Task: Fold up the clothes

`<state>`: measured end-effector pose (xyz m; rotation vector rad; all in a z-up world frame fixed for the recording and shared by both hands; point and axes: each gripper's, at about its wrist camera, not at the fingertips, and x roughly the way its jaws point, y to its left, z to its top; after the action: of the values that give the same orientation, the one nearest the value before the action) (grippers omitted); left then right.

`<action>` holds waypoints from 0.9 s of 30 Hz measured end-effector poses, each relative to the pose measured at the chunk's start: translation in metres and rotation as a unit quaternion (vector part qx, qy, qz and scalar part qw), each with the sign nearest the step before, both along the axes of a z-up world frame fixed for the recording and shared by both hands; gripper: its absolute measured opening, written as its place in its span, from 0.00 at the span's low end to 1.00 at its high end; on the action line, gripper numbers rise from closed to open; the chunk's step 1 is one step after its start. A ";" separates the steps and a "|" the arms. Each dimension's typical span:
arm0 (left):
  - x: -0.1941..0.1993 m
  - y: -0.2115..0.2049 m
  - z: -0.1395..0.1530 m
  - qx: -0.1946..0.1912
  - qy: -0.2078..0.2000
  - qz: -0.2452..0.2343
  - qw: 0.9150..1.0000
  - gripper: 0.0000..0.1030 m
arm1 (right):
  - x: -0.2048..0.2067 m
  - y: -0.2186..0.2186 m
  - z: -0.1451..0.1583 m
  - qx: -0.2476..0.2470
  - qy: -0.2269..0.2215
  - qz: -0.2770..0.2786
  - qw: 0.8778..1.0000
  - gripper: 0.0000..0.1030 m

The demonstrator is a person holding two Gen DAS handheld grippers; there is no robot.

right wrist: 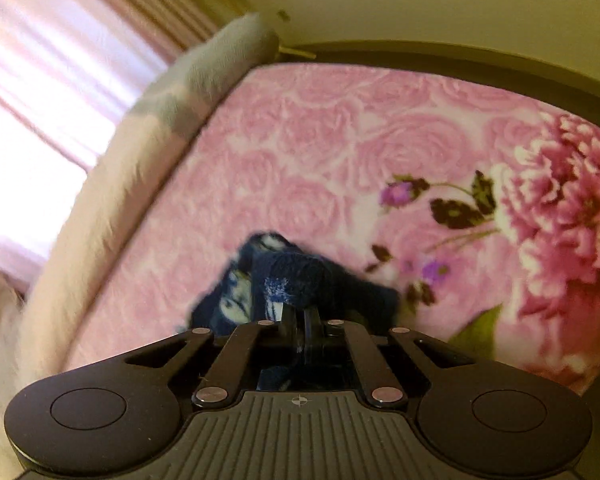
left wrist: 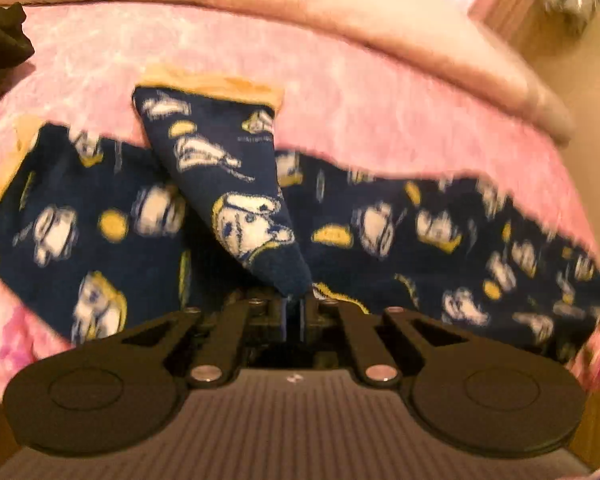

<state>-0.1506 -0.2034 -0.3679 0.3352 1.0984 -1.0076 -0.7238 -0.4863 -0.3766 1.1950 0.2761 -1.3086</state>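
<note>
Both tools, the left tool (left wrist: 298,304) and right tool (right wrist: 298,314), are clamped on the navy pajama pants (left wrist: 228,184), lifting a leg off the pink bed (left wrist: 340,92) to fold it.

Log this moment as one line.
left gripper: shut on sock toe | right gripper: shut on navy fabric | surface: pink blanket

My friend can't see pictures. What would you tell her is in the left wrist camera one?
The left black two-finger tool is shut on a corner of a fuzzy navy garment with white cartoon dogs and yellow trim, lifting it into a peak. The rest of the garment lies spread across a pink plush rose-textured blanket on a bed.
</note>
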 end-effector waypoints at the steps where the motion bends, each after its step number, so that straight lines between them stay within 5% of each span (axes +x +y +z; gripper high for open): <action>1: -0.004 0.002 -0.005 0.006 0.001 0.001 1.000 0.04 | -0.001 0.001 -0.004 0.006 0.002 -0.003 1.000 0.01; 11: -0.025 0.006 -0.028 0.026 -0.028 -0.009 0.999 0.04 | 0.001 0.014 -0.025 0.040 0.057 -0.006 0.998 0.01; 16: -0.033 0.017 -0.016 -0.004 -0.039 -0.004 0.999 0.03 | 0.004 0.016 -0.024 0.037 0.078 -0.015 0.996 0.01; 20: -0.037 0.010 -0.042 0.059 -0.042 -0.014 0.997 0.09 | 0.007 0.013 -0.032 0.057 0.094 -0.011 0.994 0.02; 23: -0.039 0.003 -0.048 0.109 -0.071 -0.006 0.992 0.29 | 0.021 0.003 -0.037 0.097 0.138 0.028 0.985 0.03; 26: -0.033 0.004 -0.026 0.109 -0.083 -0.006 0.991 0.36 | 0.036 -0.005 -0.027 0.103 0.203 0.054 0.972 0.71; 27: -0.030 0.004 -0.018 0.106 -0.088 -0.006 0.990 0.37 | 0.039 -0.007 -0.017 0.086 0.228 0.053 0.969 0.71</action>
<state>-0.1802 -0.1989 -0.3858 0.5915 1.0454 -0.8557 -0.6852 -0.4930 -0.3934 0.9921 0.7885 -1.4771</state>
